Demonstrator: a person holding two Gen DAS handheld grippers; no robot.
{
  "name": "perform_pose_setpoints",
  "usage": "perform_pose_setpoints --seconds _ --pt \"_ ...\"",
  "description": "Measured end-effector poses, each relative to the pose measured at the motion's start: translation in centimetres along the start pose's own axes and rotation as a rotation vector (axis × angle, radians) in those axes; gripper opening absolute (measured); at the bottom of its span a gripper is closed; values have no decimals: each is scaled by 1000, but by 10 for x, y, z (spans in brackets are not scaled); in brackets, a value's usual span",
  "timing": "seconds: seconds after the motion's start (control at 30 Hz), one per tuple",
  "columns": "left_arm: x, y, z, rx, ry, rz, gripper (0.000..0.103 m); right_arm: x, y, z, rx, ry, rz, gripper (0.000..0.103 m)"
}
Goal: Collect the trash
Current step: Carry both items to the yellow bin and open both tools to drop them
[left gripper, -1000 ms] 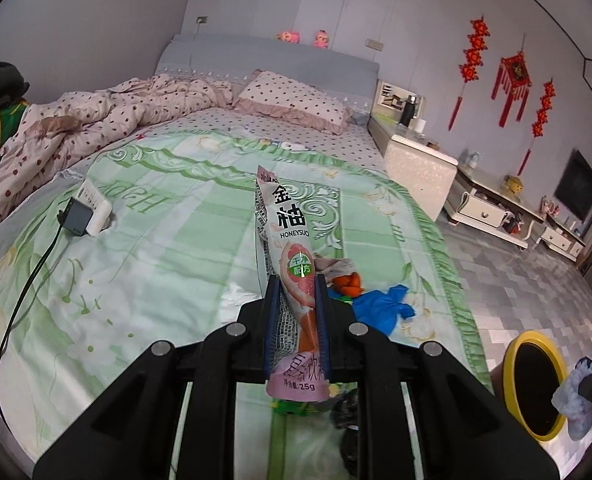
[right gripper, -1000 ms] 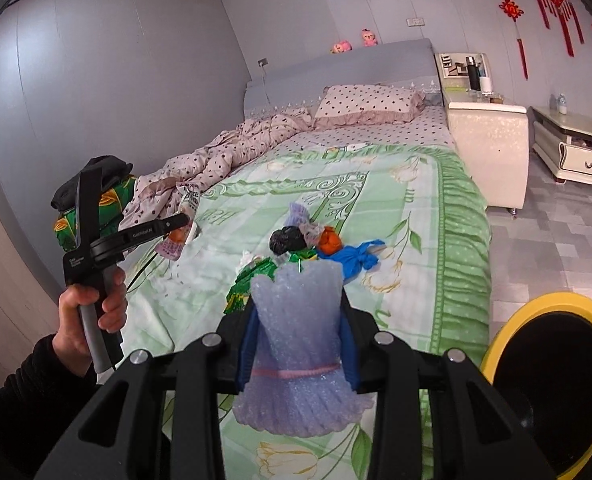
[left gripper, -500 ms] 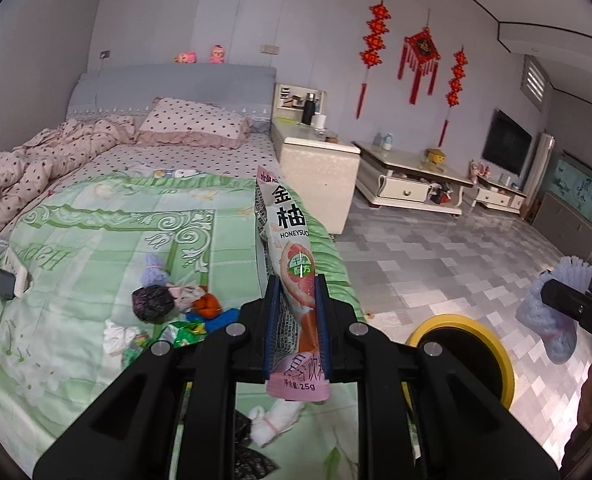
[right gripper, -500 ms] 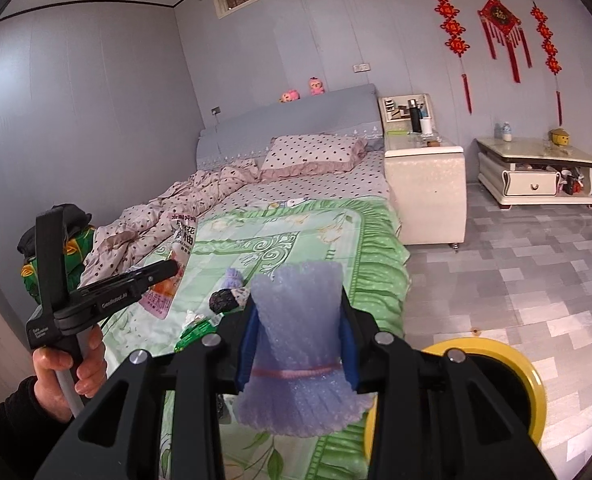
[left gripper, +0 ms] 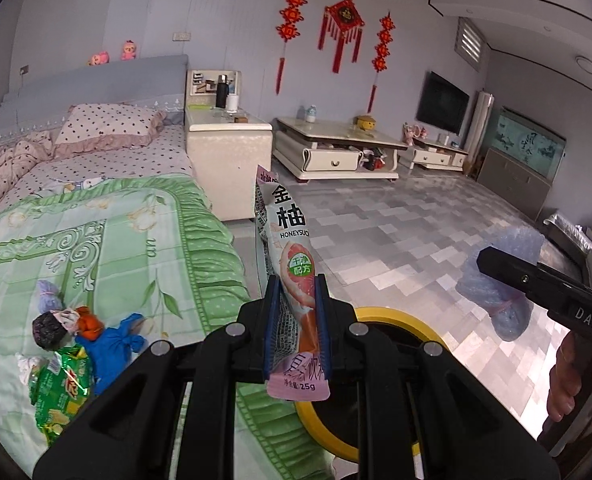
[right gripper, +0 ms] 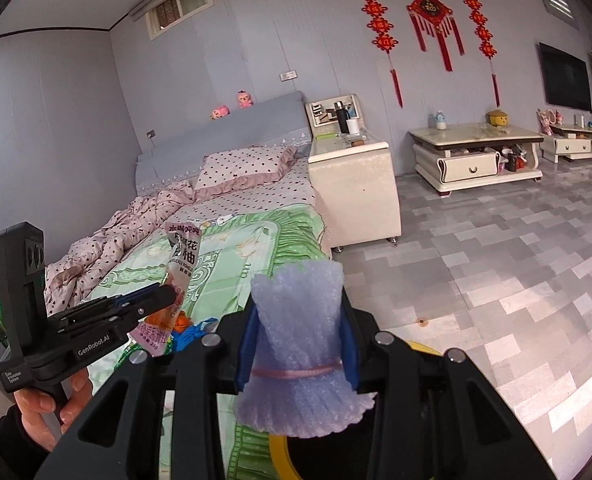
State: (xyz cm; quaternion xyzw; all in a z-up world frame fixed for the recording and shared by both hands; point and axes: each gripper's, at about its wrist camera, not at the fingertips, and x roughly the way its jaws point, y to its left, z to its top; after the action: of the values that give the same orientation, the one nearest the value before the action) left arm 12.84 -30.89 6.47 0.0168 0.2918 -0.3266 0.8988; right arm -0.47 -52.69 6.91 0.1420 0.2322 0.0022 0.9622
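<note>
My left gripper (left gripper: 296,312) is shut on a pink and white snack wrapper (left gripper: 289,248), held upright above the yellow-rimmed black bin (left gripper: 400,320) on the floor beside the bed. My right gripper (right gripper: 298,332) is shut on a purple foam bundle tied with a pink band (right gripper: 300,344), over the same bin (right gripper: 279,456). The bundle also shows in the left wrist view (left gripper: 500,280), and the wrapper in the right wrist view (right gripper: 175,280). Several trash pieces lie on the green blanket: a green snack bag (left gripper: 61,388), a blue wad (left gripper: 111,344), a black wad (left gripper: 47,330).
The bed with the green blanket (left gripper: 95,248) is at the left. A cream nightstand (left gripper: 227,160) stands by the headboard. A low TV cabinet (left gripper: 336,152) lines the far wall. The grey tiled floor (left gripper: 396,240) spreads to the right.
Both grippers swung right, from over the bed to above the bin, each still holding its piece of trash. The floor and TV wall came into view.
</note>
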Motion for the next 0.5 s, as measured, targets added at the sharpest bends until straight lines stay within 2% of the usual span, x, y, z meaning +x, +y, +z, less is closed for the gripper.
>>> perform_pose_setpoints --seconds 0.13,0.5 --pt "39 -21 -16 22 60 -33 16 13 -28 -11 53 30 -29 33" --pt "132 -28 -72 9 232 -113 17 62 -84 -55 161 138 -98 33"
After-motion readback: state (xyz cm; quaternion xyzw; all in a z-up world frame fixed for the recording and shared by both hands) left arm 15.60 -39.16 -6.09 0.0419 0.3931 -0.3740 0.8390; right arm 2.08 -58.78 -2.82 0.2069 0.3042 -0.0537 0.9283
